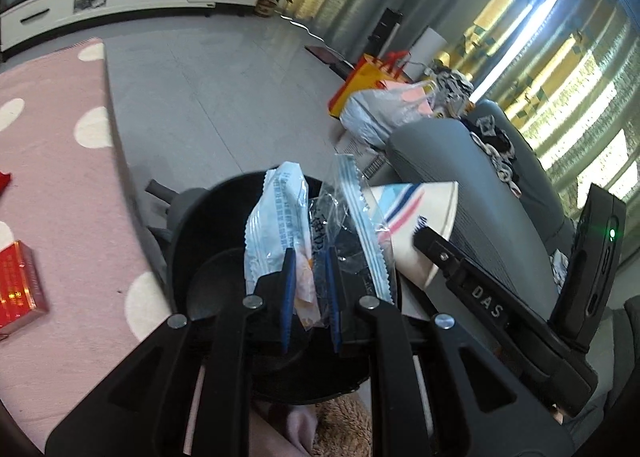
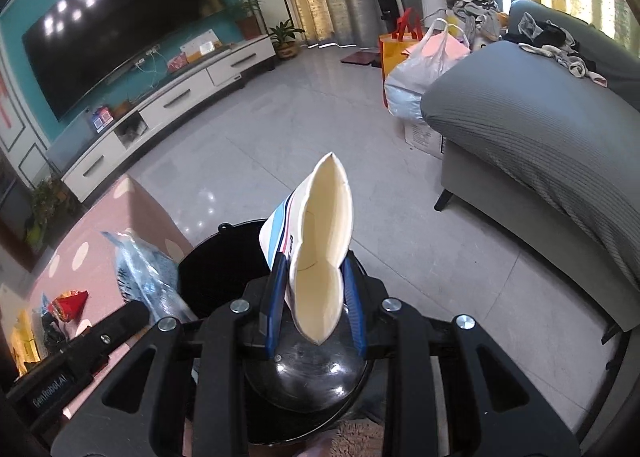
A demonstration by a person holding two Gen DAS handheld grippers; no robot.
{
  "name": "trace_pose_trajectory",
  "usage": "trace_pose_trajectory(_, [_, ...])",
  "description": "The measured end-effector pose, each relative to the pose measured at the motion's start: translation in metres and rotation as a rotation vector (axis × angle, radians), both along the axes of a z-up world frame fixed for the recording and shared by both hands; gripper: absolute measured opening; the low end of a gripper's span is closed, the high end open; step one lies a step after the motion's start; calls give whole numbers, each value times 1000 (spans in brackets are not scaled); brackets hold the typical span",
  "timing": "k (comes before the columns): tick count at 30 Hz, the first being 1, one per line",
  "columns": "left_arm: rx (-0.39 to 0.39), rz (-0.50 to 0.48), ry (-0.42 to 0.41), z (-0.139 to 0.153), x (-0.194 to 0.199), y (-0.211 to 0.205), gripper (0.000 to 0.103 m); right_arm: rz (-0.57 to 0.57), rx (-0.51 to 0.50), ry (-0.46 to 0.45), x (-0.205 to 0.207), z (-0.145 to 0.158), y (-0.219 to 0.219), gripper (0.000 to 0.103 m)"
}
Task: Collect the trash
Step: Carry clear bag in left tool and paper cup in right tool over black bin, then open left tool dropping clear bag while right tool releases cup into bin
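My left gripper is shut on a bunch of plastic snack wrappers, white and blue with a clear one, held above the open black trash bin. My right gripper is shut on a squashed paper cup, cream inside with blue and red stripes, held over the same black bin. The cup also shows in the left wrist view, and the wrappers show in the right wrist view. The two grippers are side by side over the bin.
A pink dotted cloth covers the table left of the bin, with a red box and a red wrapper on it. A grey sofa stands right, bags beside it. A TV unit lines the far wall.
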State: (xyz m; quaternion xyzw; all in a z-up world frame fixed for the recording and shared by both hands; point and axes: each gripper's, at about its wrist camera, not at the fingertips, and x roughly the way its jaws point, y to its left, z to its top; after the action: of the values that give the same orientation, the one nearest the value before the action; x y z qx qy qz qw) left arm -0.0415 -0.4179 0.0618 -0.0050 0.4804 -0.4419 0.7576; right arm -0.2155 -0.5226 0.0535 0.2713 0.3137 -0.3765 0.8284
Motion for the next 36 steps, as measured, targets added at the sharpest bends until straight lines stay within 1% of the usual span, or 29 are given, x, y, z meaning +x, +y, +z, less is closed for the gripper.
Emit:
trace_pose_trajectory(3, [13,-6,3,-5,-3,-3,15,4,0,15,3,-1,0,29])
trace_pose_trajectory(5, [8,-19,16,-9,-4,-8,15,9,2,16,5,-1,0,29])
trace_pose_trajectory(10, [24,-29,38,-20,-7,-16,15,11,15,14,4,-3,-3,29])
trace_pose_trajectory(15, [54,-27,23,-24,-10,-21,15,19,30,-2,3,-3,-4,29])
trace_pose_trajectory(19, [59,-23,26,-25,-10,-18,17,45,33,1,9,-4,-2,29])
trace_pose_trajectory(20, [59,-21,27,-24,-10,-16,19,50,33,3,9,-4,-2,29])
trace_pose_trajectory(22, [62,-9,32,-23,-10,-14,24,65,33,16,12,-5,0,29])
trace_pose_trajectory(23, [59,-1,36,-24,-9,-13,31,71,36,25,15,-6,0,29])
trace_pose_trajectory(24, [53,12,43,-24,-8,-11,46,73,42,26,15,-7,-1,30])
trace_pose_trajectory(26, [47,24,41,-24,-8,-7,53,76,65,11,15,-7,-2,32])
trace_pose_trajectory(28, [54,40,29,-22,-8,-3,63,80,64,12,15,-6,-2,34])
trace_pose_trajectory(30, [55,69,17,-18,-7,5,79,70,54,20,15,-5,0,36])
trace_pose_trajectory(31, [51,80,15,-16,-6,10,82,68,62,15,15,-5,0,42])
trace_pose_trajectory(32, [46,94,13,-13,-4,16,88,70,69,10,15,-5,1,45])
trace_pose_trajectory(34, [30,108,10,-7,-3,26,91,83,70,6,16,-4,4,60])
trace_pose_trajectory(36, [19,132,4,0,-2,39,94,107,49,6,21,0,11,67])
